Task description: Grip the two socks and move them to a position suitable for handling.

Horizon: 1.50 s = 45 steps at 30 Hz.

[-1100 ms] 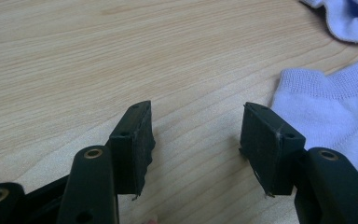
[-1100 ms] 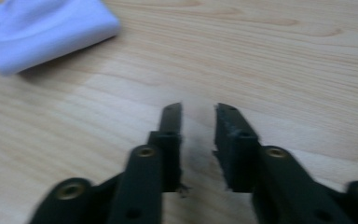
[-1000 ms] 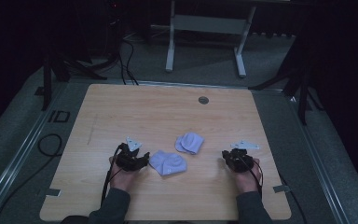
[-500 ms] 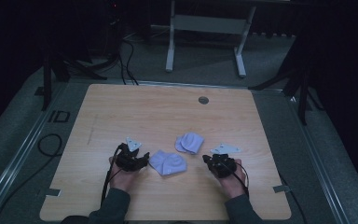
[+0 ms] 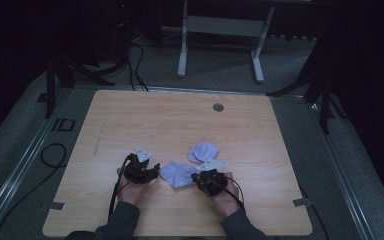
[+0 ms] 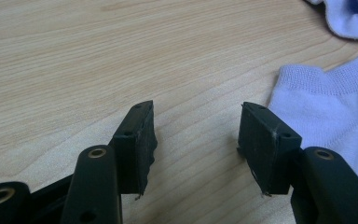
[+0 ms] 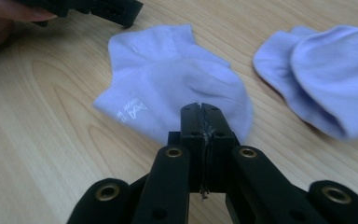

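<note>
Apparently pairing work: two lilac ankle socks are lying mid-counter [image 5: 130,120], the near sock [image 5: 178,173] flat between both hands, the far sock [image 5: 203,150] just beyond. The left tool [image 6: 196,140] is hovering wide, empty, beside the near sock's cuff. The right tool [image 7: 200,114] is sitting pressed closed, seemingly gripping nothing, at that sock's near edge.

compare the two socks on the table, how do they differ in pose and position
The near sock lies spread flat between the two claws, cuff toward the left claw; the far sock lies farther up the table, folded over on itself. The near sock shows small white lettering; none is visible on the far sock. The right claw, jaws together, is at the near sock's edge, while the far sock has no claw by it. Both are light purple ankle socks.
</note>
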{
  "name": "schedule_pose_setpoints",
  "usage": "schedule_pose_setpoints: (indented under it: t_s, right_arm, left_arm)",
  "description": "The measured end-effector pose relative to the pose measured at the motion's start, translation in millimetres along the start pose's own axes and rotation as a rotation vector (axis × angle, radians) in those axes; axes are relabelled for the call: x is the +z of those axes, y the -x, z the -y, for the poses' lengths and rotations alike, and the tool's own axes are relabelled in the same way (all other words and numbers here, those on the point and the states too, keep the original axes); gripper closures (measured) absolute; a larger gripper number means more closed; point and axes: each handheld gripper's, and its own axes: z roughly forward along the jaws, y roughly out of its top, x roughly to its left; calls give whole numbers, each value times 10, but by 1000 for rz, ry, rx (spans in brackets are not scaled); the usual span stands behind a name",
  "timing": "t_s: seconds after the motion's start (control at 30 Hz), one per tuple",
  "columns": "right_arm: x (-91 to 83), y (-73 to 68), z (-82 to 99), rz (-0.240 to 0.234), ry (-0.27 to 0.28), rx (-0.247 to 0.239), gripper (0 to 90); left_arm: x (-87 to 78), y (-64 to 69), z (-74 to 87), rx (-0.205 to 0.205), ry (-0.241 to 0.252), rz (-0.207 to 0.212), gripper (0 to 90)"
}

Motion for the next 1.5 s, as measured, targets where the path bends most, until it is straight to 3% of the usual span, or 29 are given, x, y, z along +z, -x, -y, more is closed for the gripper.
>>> schedule_pose_setpoints:
  t_s: [0.2, 0.47, 0.7, 0.73, 0.77, 0.8, 0.87, 0.9, 1.03, 1.2, 1.33, 1.5]
  right_arm:
    - [146, -29, 30, 8, -55, -4, 896]
    - [158, -6, 57, -6, -50, -32, 899]
    - [146, -8, 70, -15, -54, -48, 900]
    - [147, -12, 71, -14, -52, -52, 900]
    - [147, -12, 71, -14, -52, -52, 900]
    - [148, -15, 72, -16, -52, -57, 900]
    - [149, -18, 72, -18, -51, -60, 900]
    - [150, -21, 72, -18, -51, -59, 900]
    - [151, -23, 71, -20, -50, -61, 900]
    - [149, -23, 71, -18, -48, -63, 863]
    - [138, -96, 62, 61, -58, -142, 770]
    - [134, -60, 66, 63, -54, -128, 740]
  left_arm:
    - [-6, 2, -3, -5, -3, 0, 485]
    - [-23, 13, -8, -3, -12, 4, 564]
    - [-88, 80, -43, 17, 1, 58, 681]
    - [-117, 116, -64, 30, 19, 91, 715]
    - [-117, 116, -64, 30, 19, 91, 741]
    - [-125, 161, -77, 54, 30, 118, 764]
    - [-118, 185, -80, 69, 29, 130, 808]
    - [-94, 232, -78, 84, 24, 157, 823]
    - [-29, 304, -72, 89, 6, 195, 861]
    - [-2, 325, -63, 105, -22, 204, 873]
    - [-7, 323, -61, 104, -25, 206, 881]
    - [-29, 331, -55, 107, -40, 212, 884]
